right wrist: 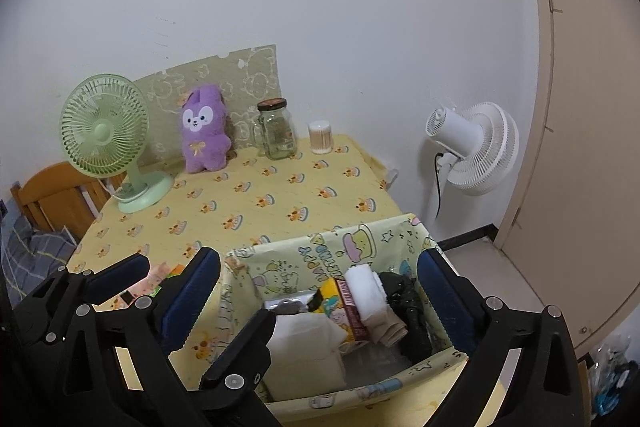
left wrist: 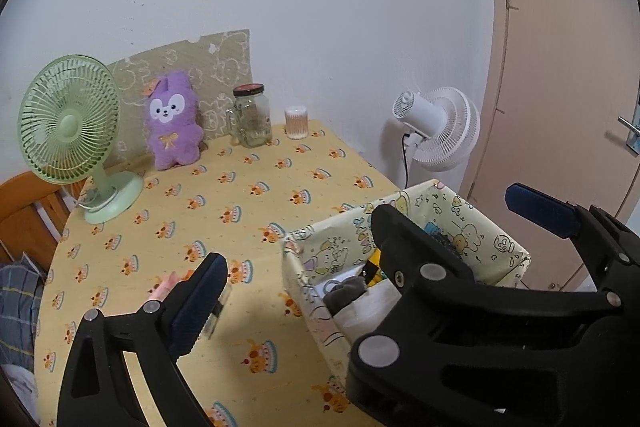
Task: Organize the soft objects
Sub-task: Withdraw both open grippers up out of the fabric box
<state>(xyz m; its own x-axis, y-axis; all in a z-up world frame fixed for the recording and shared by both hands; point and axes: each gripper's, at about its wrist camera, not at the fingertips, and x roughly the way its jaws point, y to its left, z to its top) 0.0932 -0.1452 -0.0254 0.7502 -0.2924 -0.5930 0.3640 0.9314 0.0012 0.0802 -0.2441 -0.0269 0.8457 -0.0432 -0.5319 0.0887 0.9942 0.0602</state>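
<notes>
A printed fabric storage box (right wrist: pixel 352 247) stands at the table's near right edge, holding folded white cloth (right wrist: pixel 366 289), black fabric (right wrist: pixel 404 299), a yellow packet and white items. My right gripper (right wrist: pixel 320 287) is open, its fingers spread over the box. My left gripper (left wrist: pixel 368 239) is open; its left finger lies over a small pink packet (left wrist: pixel 166 285) on the table, its right finger is past the box (left wrist: pixel 476 223). A purple plush rabbit (left wrist: pixel 173 121) leans at the table's back, also in the right wrist view (right wrist: pixel 204 137).
A green desk fan (left wrist: pixel 70 123) stands back left. A glass jar (left wrist: pixel 252 117) and a cotton swab container (left wrist: pixel 297 123) stand at the back. A white wall fan (left wrist: pixel 440 127) and a door (left wrist: pixel 560 67) are to the right. A wooden chair (left wrist: pixel 24 211) is left.
</notes>
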